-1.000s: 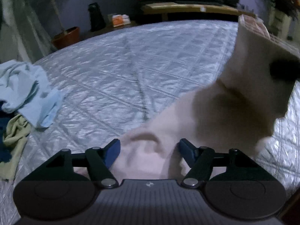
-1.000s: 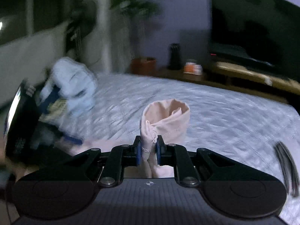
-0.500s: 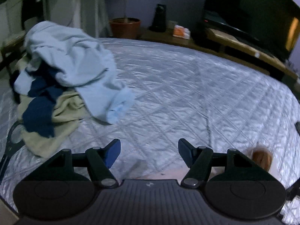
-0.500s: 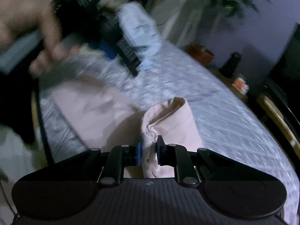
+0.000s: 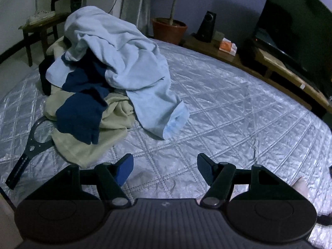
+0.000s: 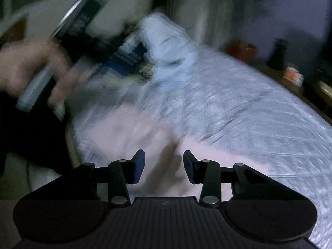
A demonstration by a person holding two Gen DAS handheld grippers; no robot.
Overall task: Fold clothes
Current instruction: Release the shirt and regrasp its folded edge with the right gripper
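A moment ago the left tongs (image 5: 165,167) hung over pink cloth; now they are spread and empty above the bed (image 5: 238,108), facing the unfolded clothes pile (image 5: 108,78). The right tongs (image 6: 164,166), pinching the pink garment (image 6: 145,128) before, are opening, and it lies loose between them, so this fold looks finished.

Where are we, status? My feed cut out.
Left gripper open, empty. Right gripper opening over pink garment, pads clear. Unfolded pile waits. Nothing in the way.

Motion blur smears the person's hand (image 6: 31,70) and clothes pile (image 6: 166,47).
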